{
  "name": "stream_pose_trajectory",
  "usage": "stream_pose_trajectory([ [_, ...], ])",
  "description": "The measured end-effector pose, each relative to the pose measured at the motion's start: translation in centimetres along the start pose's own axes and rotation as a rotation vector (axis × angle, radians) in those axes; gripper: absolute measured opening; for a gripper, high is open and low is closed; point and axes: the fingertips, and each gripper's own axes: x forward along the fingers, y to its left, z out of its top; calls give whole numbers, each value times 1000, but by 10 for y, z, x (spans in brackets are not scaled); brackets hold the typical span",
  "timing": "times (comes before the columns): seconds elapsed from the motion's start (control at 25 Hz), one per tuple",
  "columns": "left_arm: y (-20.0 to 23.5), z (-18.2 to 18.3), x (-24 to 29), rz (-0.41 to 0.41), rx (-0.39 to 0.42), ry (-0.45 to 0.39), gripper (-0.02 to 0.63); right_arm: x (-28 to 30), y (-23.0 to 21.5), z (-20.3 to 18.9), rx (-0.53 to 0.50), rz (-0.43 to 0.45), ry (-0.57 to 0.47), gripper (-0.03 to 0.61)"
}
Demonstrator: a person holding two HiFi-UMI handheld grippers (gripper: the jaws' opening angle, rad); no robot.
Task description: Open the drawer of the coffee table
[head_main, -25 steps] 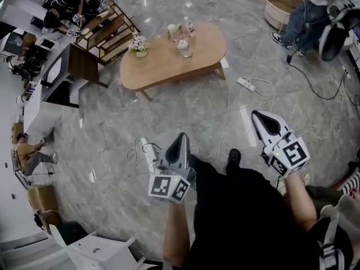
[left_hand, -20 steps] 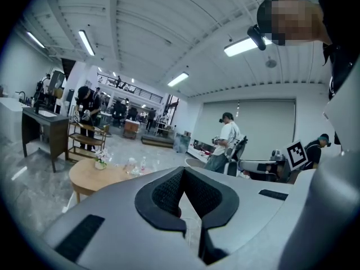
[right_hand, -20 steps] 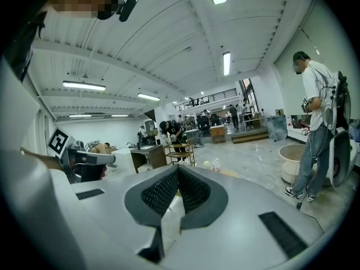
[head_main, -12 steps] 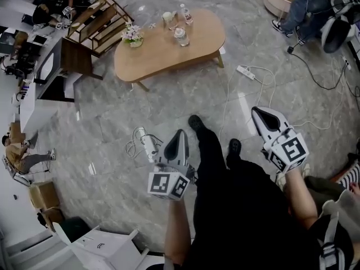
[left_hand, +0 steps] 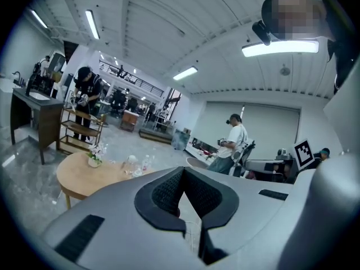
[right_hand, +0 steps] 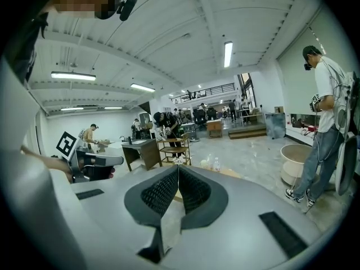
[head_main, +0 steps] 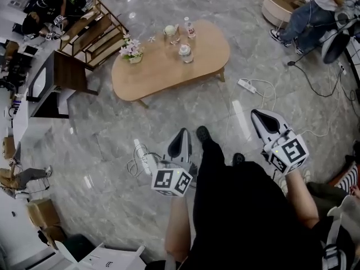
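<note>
Coffee table (head_main: 163, 73) now nearer: oval, pale wood surface, drawer not discernible. Left gripper (head_main: 181, 133) and right gripper (head_main: 255, 113) fingers closed, empty.

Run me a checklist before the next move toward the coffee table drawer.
1. Left hand-held gripper empty, jaws together: ok for the approach; it must open before any grasp.
2. Right hand-held gripper empty, jaws together: ok.
3. Coffee table within reach: not ok, open floor lies between.
4. Drawer and its handle located: cannot tell, no view shows them.
5. Floor ahead free of trip hazards: not ok, a power strip lies beside the route.
6. Flower vase and bottle upright on the tabletop: ok.
</note>
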Motion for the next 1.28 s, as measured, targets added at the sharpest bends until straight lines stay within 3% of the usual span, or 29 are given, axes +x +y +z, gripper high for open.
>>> stream_pose_trajectory([
  [0.28, 59, 18, 64, -81, 42, 55, 2, 78, -11, 7, 31, -58, 37, 12],
  [0.64, 128, -33, 129, -143, -19, 233, 3, 150, -44, -49, 88, -135, 168, 12],
  [0.8, 163, -70, 160, -107, -90, 298, 3, 191, -66, -81, 72, -155, 191, 12],
  [1.04, 227, -158, 219, 30, -89, 384, 3, 266, -107, -165, 26, -121, 248, 12],
  [1.28, 276, -253, 269, 42, -48, 418, 3, 319, -159, -262, -54, -84, 297, 12],
])
